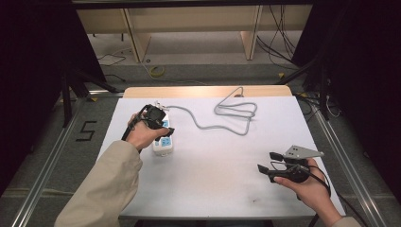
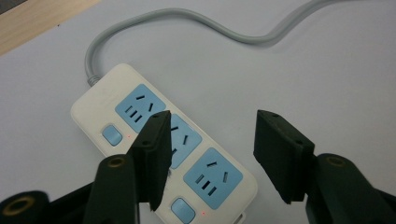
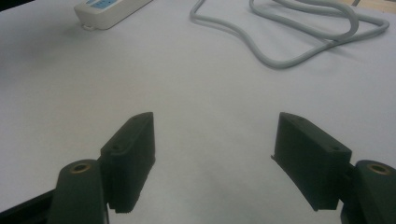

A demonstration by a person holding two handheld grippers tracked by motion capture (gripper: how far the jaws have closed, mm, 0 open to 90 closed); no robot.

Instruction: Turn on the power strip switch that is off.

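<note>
High view: left gripper (image 1: 163,127) hovers wide over the power strip (image 1: 163,142); right gripper (image 1: 267,161), wide, points to 9 o'clock.

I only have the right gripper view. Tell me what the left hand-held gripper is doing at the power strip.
Observer: The left hand-held gripper hangs over the power strip, jaws apart, nothing between them.
Operator: Report the strip's switches.
Observer: Two blue buttons show; a small red light glows beside the far button.
Operator: Say whether anything is plugged in.
Observer: No; the two sockets in clear sight, the far one and the near one, are empty, and the middle one is partly hidden behind a jaw.
Operator: Place my gripper on the table.
Observer: The right hand-held gripper sits near the table's right front corner, open.
</note>
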